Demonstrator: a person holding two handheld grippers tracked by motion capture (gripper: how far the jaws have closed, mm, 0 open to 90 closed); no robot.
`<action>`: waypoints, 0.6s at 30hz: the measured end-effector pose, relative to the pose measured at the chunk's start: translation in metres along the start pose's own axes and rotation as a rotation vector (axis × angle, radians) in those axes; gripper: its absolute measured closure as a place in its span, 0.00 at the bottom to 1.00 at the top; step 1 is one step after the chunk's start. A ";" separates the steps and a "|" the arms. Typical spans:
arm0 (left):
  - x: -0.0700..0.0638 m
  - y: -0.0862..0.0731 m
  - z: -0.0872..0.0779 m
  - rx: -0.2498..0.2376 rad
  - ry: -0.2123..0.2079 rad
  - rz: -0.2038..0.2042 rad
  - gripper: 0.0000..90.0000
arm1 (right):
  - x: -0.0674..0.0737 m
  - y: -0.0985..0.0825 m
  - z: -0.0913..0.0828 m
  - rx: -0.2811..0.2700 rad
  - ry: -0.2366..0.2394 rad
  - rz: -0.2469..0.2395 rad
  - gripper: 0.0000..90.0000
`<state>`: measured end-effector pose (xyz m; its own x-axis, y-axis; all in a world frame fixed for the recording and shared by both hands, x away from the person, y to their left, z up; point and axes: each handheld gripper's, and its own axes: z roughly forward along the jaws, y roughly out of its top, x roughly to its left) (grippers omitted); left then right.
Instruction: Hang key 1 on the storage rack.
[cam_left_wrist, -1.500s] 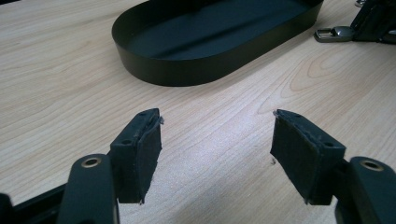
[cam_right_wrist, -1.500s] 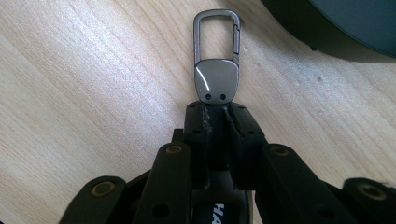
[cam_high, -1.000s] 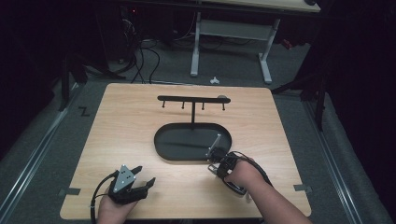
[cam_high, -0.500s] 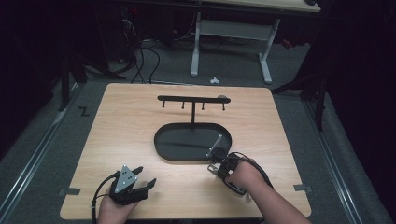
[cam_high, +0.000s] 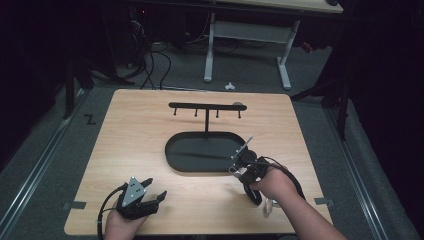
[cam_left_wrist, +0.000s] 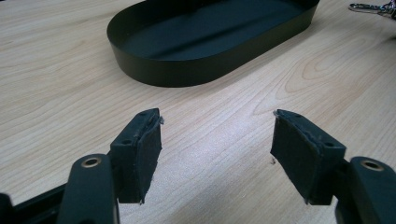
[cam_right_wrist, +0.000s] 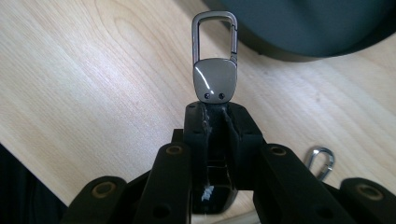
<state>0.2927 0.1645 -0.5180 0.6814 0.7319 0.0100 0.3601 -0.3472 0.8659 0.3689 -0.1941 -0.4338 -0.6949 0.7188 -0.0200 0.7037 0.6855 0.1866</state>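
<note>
My right gripper (cam_right_wrist: 215, 109) is shut on the flat base of a silver carabiner key clip (cam_right_wrist: 215, 70), whose loop sticks out past the pads. In the high view this gripper (cam_high: 239, 162) hangs just above the table at the right end of the black oval tray (cam_high: 172, 160), with the clip (cam_high: 244, 147) pointing up toward the tray. My left gripper (cam_high: 152, 194) rests near the table's front left. Its jaws (cam_left_wrist: 217, 135) stand wide open with nothing between them, facing the tray (cam_left_wrist: 187, 74).
A black rack (cam_high: 206, 106) with several small hooks rises on a post from the back of the tray. A second small silver carabiner (cam_right_wrist: 321, 161) lies on the wood by the right hand. Bare tabletop (cam_high: 135, 140) lies to the left of the tray.
The right gripper has lifted a little off the table with the key clip in it. The left gripper has stayed where it was.
</note>
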 end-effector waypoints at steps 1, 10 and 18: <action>0.000 0.000 0.000 0.000 0.000 0.000 0.37 | 0.000 -0.001 -0.004 -0.008 0.000 0.005 0.89; 0.000 0.000 0.000 0.001 -0.002 -0.001 0.37 | -0.006 -0.001 -0.026 -0.083 -0.005 0.025 0.89; 0.000 0.000 0.000 0.001 -0.005 0.001 0.37 | -0.010 0.000 -0.040 -0.122 -0.013 0.032 0.89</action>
<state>0.2927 0.1643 -0.5182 0.6847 0.7287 0.0086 0.3603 -0.3487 0.8652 0.3702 -0.2062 -0.3941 -0.6696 0.7423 -0.0247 0.7019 0.6434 0.3054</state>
